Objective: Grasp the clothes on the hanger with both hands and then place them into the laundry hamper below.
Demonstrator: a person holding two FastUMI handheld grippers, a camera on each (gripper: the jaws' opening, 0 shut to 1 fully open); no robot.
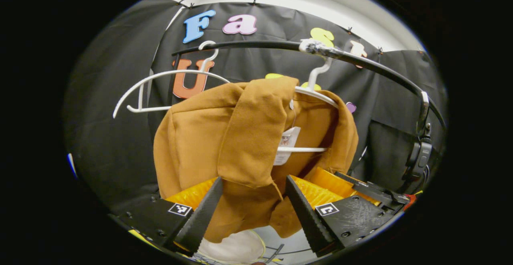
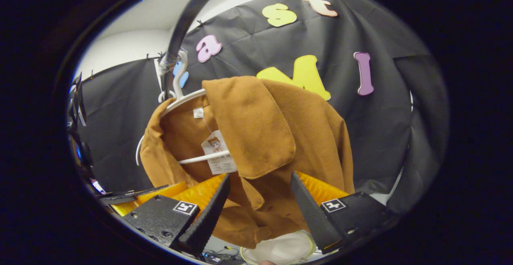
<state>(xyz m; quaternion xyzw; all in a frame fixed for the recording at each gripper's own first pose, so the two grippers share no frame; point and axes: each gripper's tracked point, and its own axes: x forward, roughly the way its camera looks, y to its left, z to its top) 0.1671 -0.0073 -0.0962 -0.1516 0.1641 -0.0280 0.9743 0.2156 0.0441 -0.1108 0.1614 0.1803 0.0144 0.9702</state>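
An ochre-brown jacket (image 1: pixel 192 136) hangs on a white hanger (image 1: pixel 316 94) from a black rail (image 1: pixel 260 44). My left gripper (image 1: pixel 253 179) is open just below the collar flap, its fingers either side of the hanging cloth without pressing it. The right gripper (image 1: pixel 352 181) shows close by on the right. In the right gripper view the same jacket (image 2: pixel 260 128) hangs on its hanger (image 2: pixel 182 98) under the rail (image 2: pixel 188 16). My right gripper (image 2: pixel 260 174) is open, with cloth between its fingers. The left gripper (image 2: pixel 136 195) shows at lower left. The white laundry hamper (image 1: pixel 236 249) (image 2: pixel 280 249) lies below.
An empty white hanger (image 1: pixel 160 76) hangs on the rail to the left of the jacket. A black device (image 1: pixel 419 156) is clamped on the rail's right end. The booth's black cloth wall stands close behind the rail.
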